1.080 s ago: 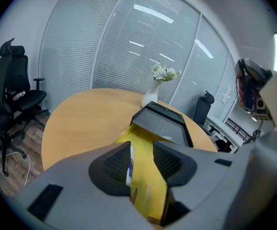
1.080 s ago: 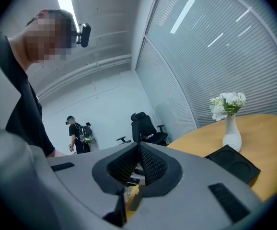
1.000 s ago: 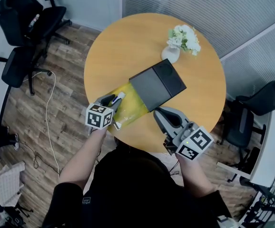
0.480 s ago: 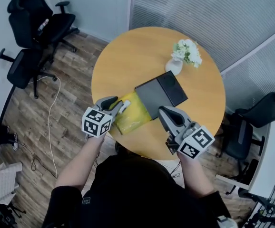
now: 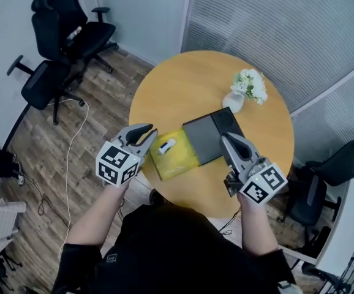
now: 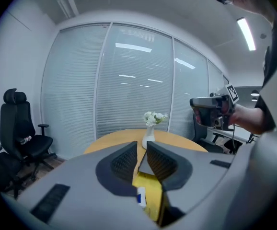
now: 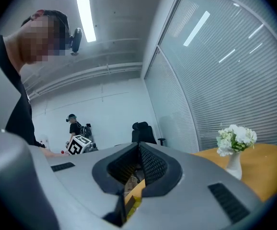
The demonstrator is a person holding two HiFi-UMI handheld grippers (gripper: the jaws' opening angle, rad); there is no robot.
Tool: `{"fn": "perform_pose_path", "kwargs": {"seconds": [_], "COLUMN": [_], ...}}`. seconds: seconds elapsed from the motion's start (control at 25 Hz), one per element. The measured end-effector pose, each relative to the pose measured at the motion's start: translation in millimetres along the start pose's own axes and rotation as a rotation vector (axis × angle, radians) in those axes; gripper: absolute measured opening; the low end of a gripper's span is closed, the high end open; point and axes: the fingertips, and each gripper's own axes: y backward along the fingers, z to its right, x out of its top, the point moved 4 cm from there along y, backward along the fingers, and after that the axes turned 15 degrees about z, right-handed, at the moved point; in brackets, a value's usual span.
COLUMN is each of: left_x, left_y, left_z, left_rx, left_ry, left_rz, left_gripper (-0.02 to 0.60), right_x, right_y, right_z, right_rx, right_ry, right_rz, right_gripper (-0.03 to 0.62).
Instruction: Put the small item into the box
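Observation:
A small white item (image 5: pixel 166 146) with a blue end lies inside the open yellow box (image 5: pixel 180 162), and shows again in the left gripper view as the item (image 6: pixel 141 196) just below the jaws. A dark grey lid (image 5: pixel 210 136) adjoins the box on its right. My left gripper (image 5: pixel 147 133) hovers off the box's left edge. Its jaws are closing with a narrow gap and nothing between them. My right gripper (image 5: pixel 227 139) hangs over the lid's right side, its jaws together and empty.
A white vase of flowers (image 5: pixel 244 89) stands at the back of the round wooden table (image 5: pixel 177 84). Black office chairs (image 5: pixel 60 41) and a white cable (image 5: pixel 73 158) are on the wood floor to the left. Another person (image 7: pixel 74 126) stands far off.
The left gripper held the white item over the yellow box; the item now lies in the box and the gripper has drawn back left, jaws narrowing. The head view has pulled back.

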Motion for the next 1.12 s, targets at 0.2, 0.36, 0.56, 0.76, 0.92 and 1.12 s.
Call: {"fn": "perform_pose_path", "kwargs": {"seconds": [0.2,0.36,0.56,0.76,0.92,1.12], "left_x": [31.8,51.2,66.2,76.7,78.2,74.6], "left_y": [15.4,25.7,36.6,49.7,52.3,43.7], "left_z": [-3.5,-0.1,3.5,7.4,4.4,-9.3], "left_rx": [0.032,0.041,0.062,0.09,0.106,0.116], "left_ry": [-0.043,-0.077,-0.092,-0.102,-0.105,-0.111], "left_rz": [0.052,0.095,0.141,0.179,0.187,0.183], "left_gripper": [0.063,0.058,0.046,0.034,0.029,0.028], "right_x": [25.9,38.7,45.2,48.8,49.6,49.1], "right_y": [1.6,5.7,11.1,17.1,21.3,19.1], "right_z": [7.9,7.0,0.9,-7.6,-6.8,2.6], "right_rx": [-0.023,-0.032,-0.026,-0.02,-0.036,-0.05], "right_ry": [0.021,0.04,0.059,0.082,0.088,0.114], "right_rz": [0.074,0.12,0.152,0.172,0.181,0.169], "right_gripper": [0.037,0.035,0.035,0.035,0.035,0.035]}}
